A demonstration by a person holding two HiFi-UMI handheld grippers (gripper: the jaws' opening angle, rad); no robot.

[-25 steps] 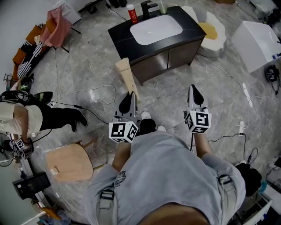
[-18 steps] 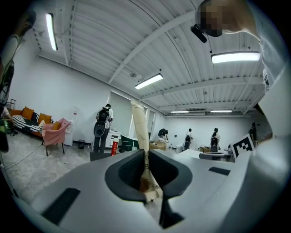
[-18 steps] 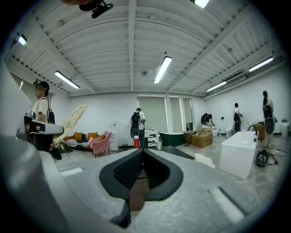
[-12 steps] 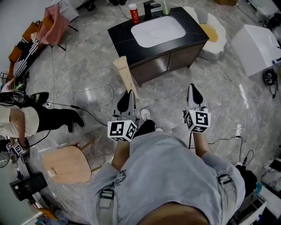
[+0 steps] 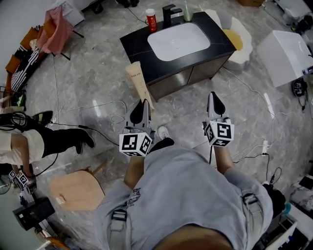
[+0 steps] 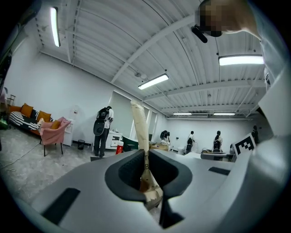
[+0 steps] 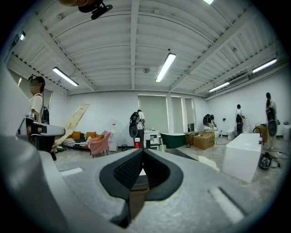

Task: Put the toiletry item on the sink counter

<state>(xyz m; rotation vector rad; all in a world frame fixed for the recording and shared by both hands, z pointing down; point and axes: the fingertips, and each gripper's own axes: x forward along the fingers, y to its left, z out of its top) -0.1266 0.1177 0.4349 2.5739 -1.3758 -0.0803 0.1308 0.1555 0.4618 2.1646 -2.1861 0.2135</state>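
Observation:
A long beige toiletry tube [image 5: 138,85] sticks up and forward from my left gripper [image 5: 142,109], which is shut on its lower end. In the left gripper view the tube [image 6: 140,132] rises from between the closed jaws of that gripper [image 6: 146,157]. Ahead stands the black sink counter [image 5: 139,41] with a white basin, a red bottle [image 5: 151,19], a black faucet [image 5: 170,13] and a green bottle [image 5: 188,11] along its back edge. My right gripper [image 5: 213,100] is level with the left one, shut with nothing in it, as the right gripper view [image 7: 142,154] also shows.
A wooden stool [image 5: 76,188] stands at my left and a crouching person [image 5: 34,139] beyond it. Cables trail over the marble floor. A white bathtub [image 5: 286,49] is at the right, a white and yellow fixture [image 5: 239,34] beside the counter, and a pink chair [image 5: 56,29] at the far left.
The sink counter has come lower in the head view and a little nearer. Both grippers keep their pose, the left still holding the tube.

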